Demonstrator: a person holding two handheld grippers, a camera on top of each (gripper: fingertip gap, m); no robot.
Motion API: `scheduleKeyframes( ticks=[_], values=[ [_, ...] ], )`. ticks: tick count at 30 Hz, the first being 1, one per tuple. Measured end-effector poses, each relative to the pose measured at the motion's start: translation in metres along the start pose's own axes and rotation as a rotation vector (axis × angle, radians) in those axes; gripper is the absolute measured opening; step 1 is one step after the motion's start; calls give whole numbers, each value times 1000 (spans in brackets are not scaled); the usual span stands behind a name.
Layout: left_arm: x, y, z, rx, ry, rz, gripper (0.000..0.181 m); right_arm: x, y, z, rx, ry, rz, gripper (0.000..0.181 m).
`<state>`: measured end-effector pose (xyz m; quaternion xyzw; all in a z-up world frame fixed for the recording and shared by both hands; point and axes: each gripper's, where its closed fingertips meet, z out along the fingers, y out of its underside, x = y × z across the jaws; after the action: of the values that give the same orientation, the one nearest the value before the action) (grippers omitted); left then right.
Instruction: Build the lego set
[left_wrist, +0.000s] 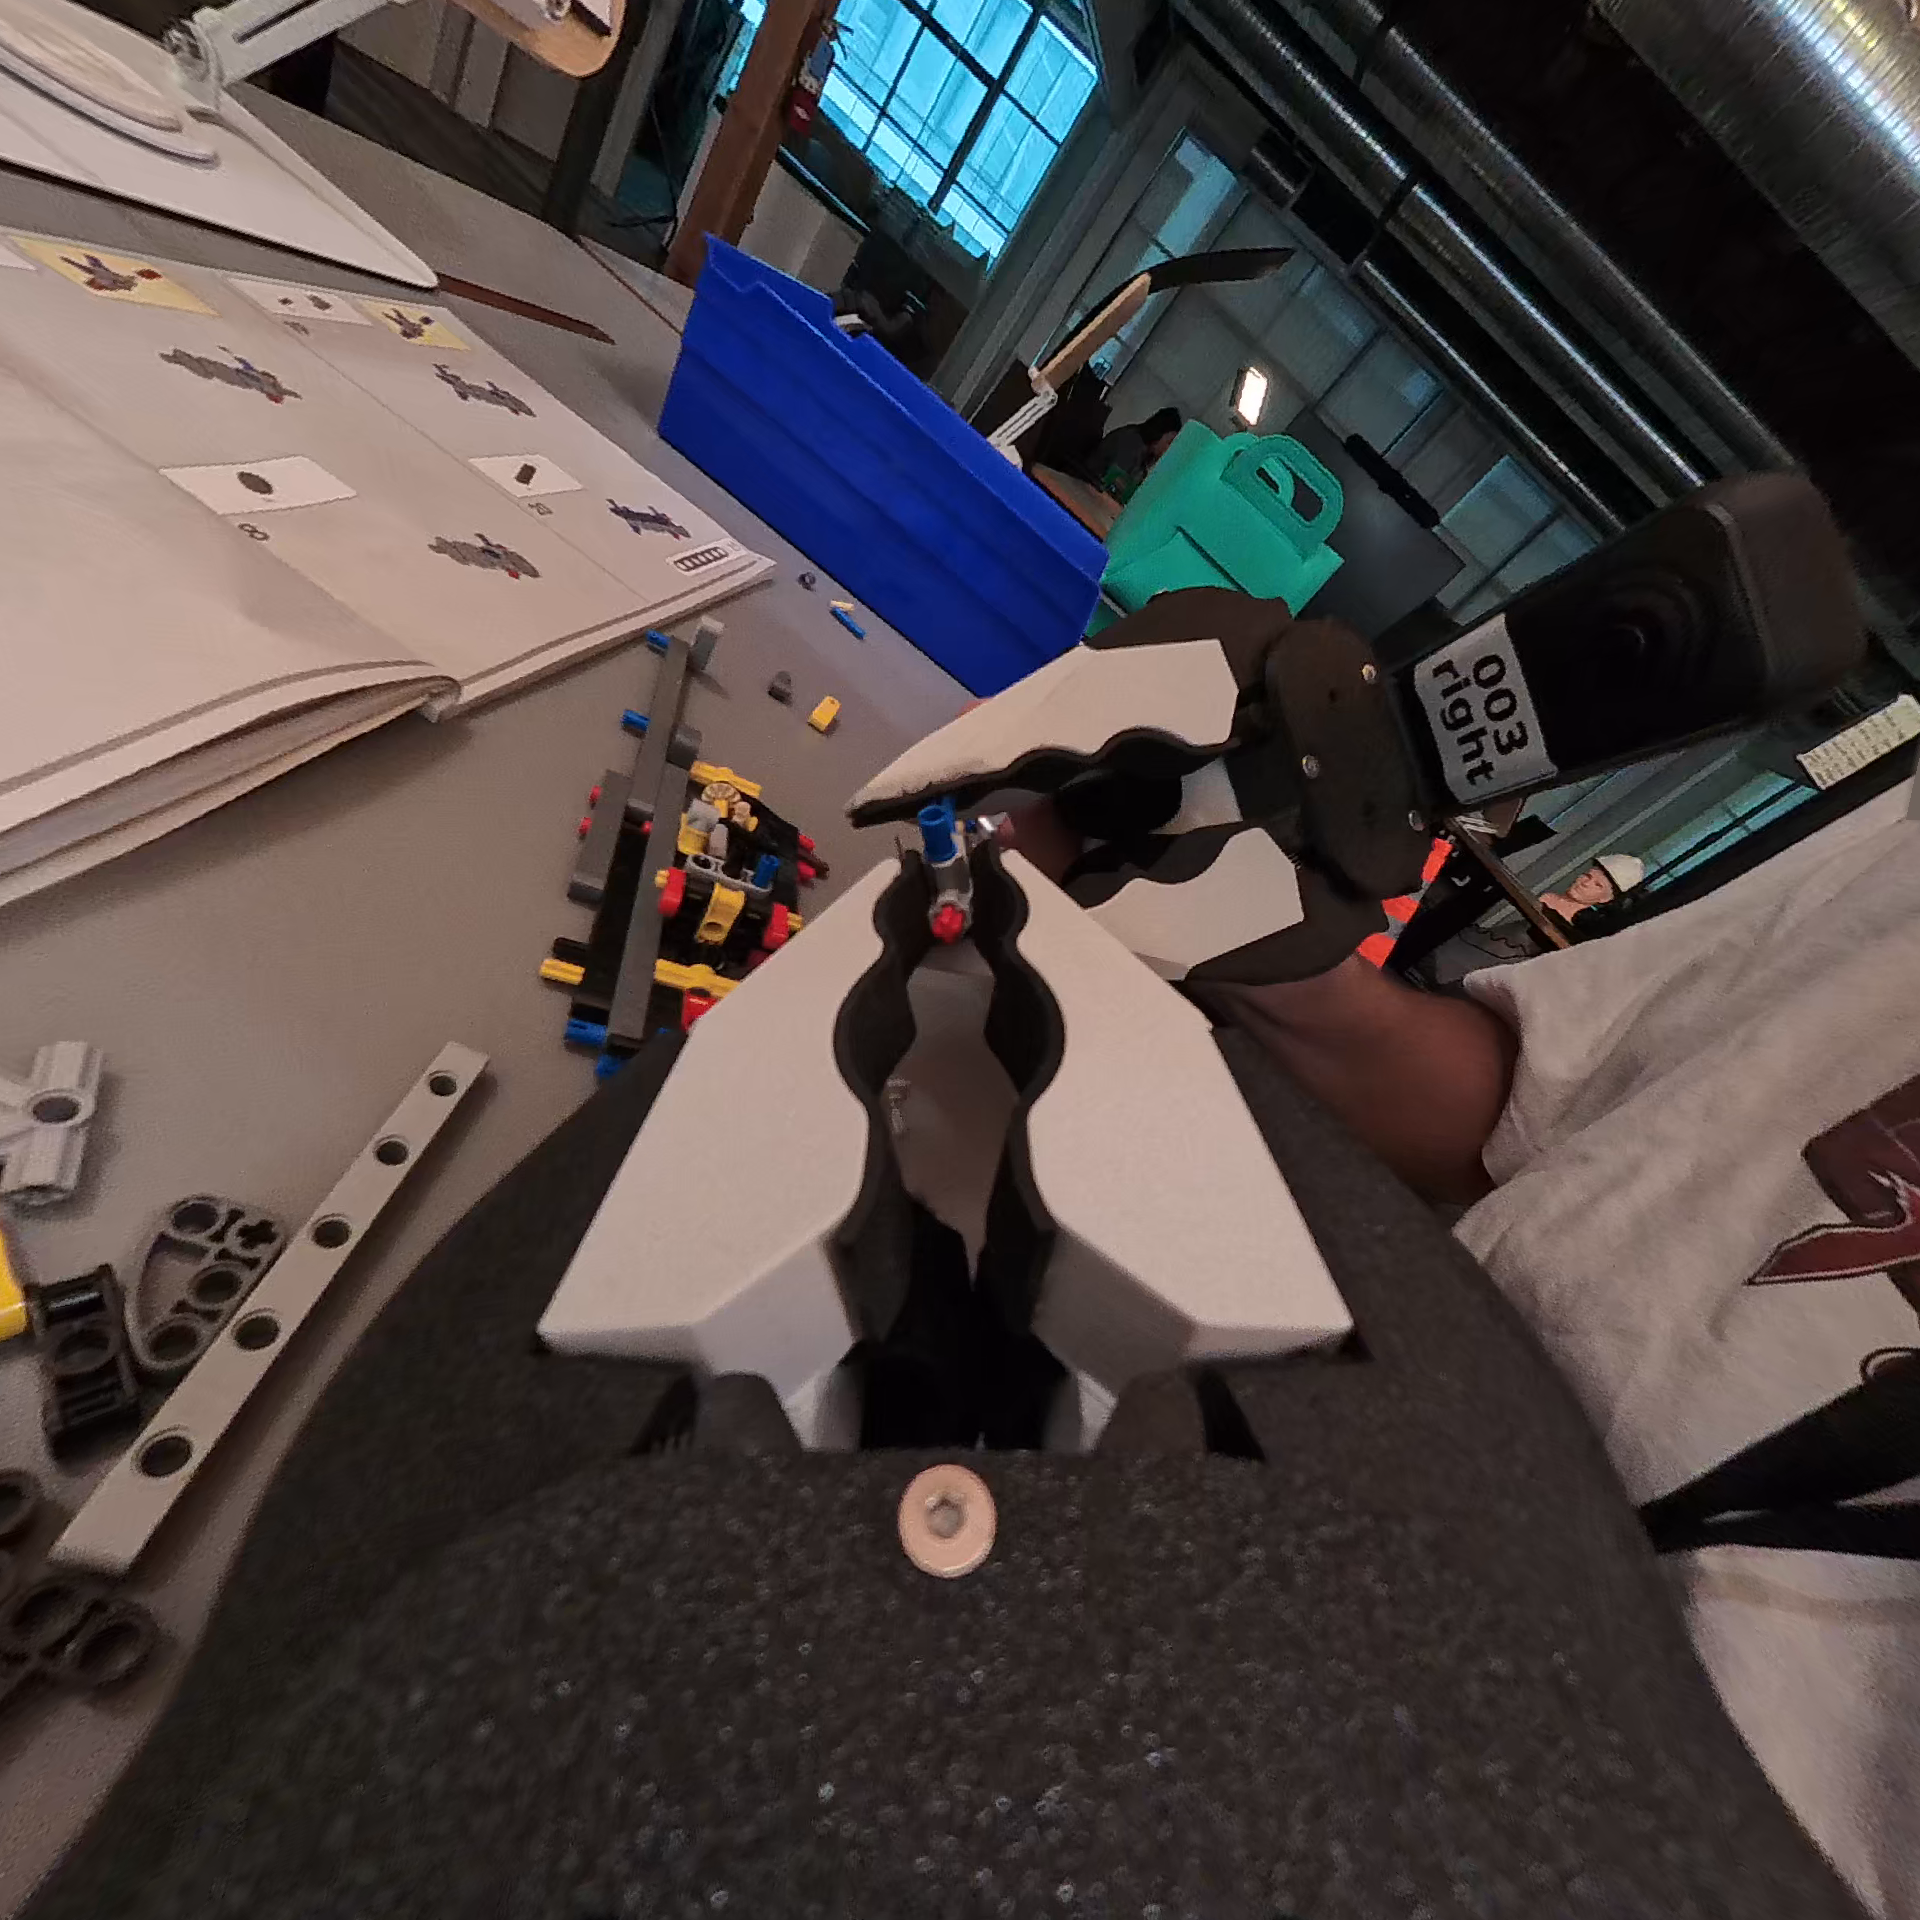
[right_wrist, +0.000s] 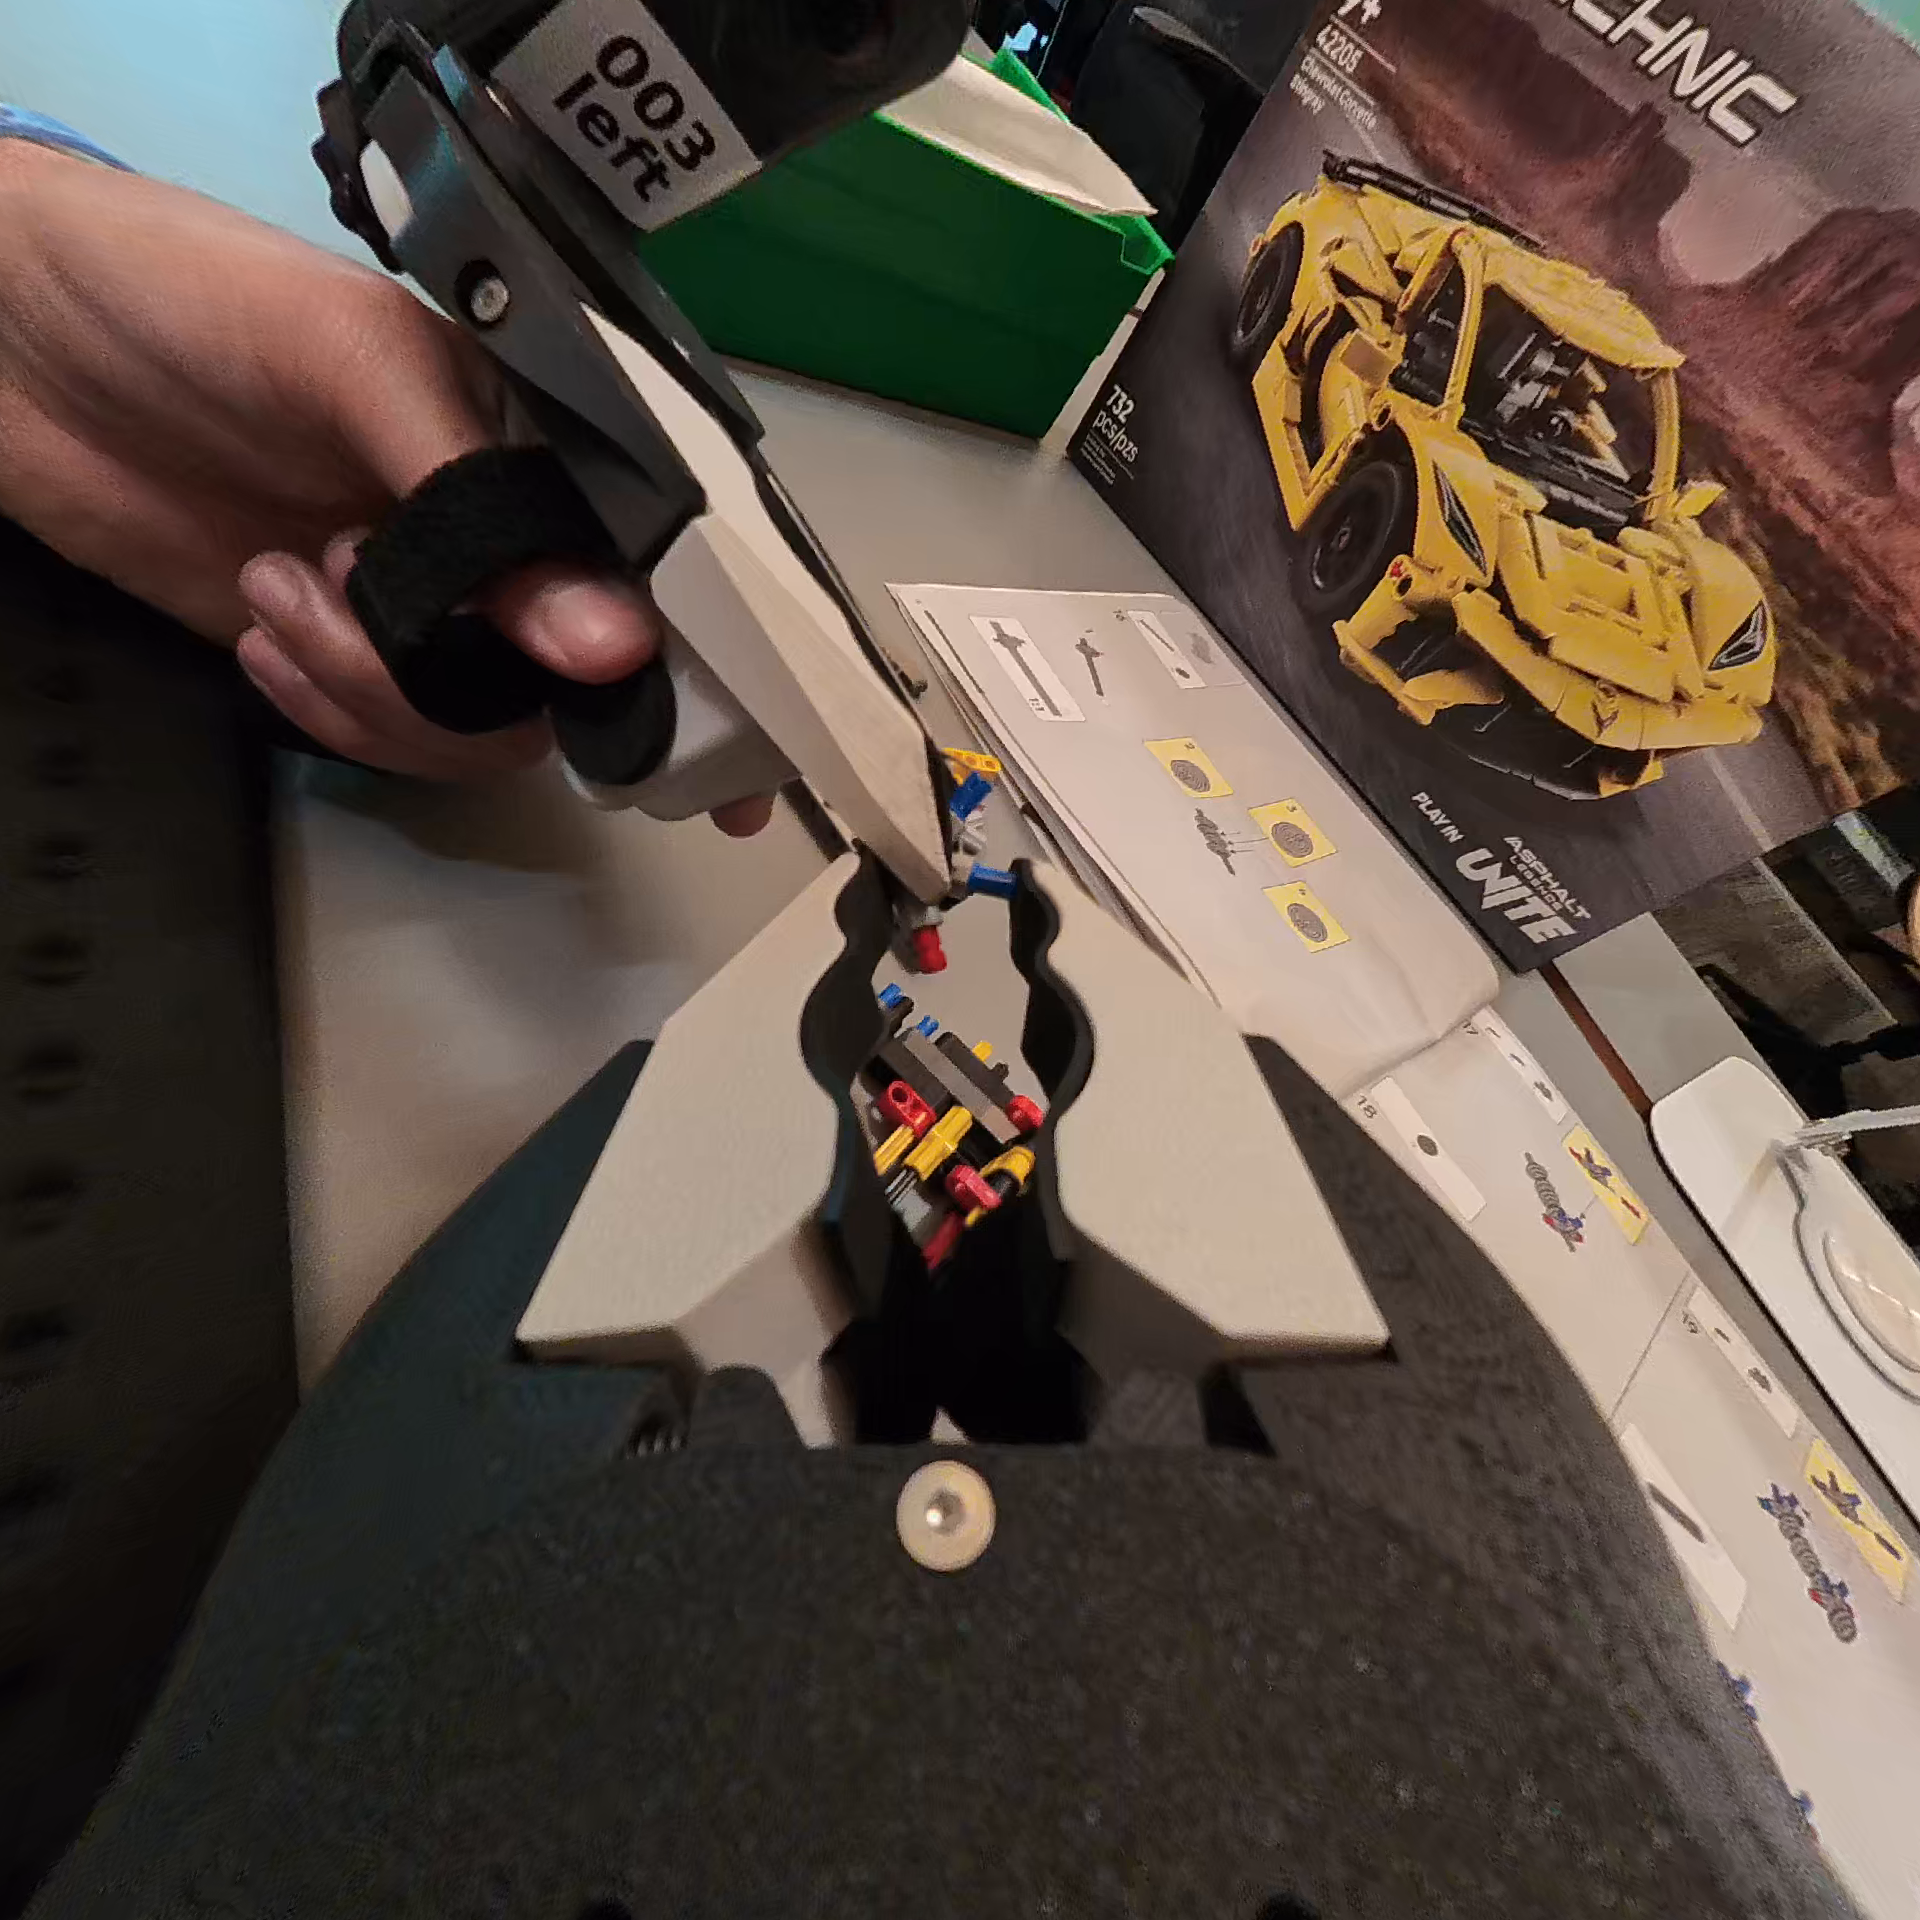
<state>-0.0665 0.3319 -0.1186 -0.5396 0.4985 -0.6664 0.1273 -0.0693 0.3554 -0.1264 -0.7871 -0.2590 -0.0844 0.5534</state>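
Grey connector piece (left_wrist: 948, 873) pinched at left gripper (left_wrist: 951, 883) tips; right gripper (right_wrist: 940, 894) alongside

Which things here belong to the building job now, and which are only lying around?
In use:
- left gripper, shut on the small piece
- right gripper, open around it
- chassis
- manual

Lying about:
- blue bin
- green bin
- set box
- grey beam

Dim indoor light, bright teal glow from far windows (left_wrist: 940, 114), strong fisheye bending at edges, near gripper bodies soft, mild motion blur
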Motion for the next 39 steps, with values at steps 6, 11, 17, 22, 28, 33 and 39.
scheduleKeyframes(
  ticks=[6,11,17,22,28,33,39],
  values=[
    [-10,-3,-3,17,-4,-71,7,7,4,-7,60,-52,159,26],
    [-15,-23,-18,106,-85,61,7,65,46,-35,32,56,410,24],
    [-44,-45,-32,157,-260,151,6,121,104,-56,-79,282,633,15],
    [-65,-44,-34,113,-382,240,6,126,115,-57,-91,311,709,19],
    [-69,-40,-23,77,-392,257,6,125,113,-52,-83,285,725,5],
    [-68,-39,-21,74,-389,269,6,128,117,-50,-104,320,736,4],
    [-64,-38,-20,63,-415,310,6,130,113,-53,-74,345,729,9]
  ],
)
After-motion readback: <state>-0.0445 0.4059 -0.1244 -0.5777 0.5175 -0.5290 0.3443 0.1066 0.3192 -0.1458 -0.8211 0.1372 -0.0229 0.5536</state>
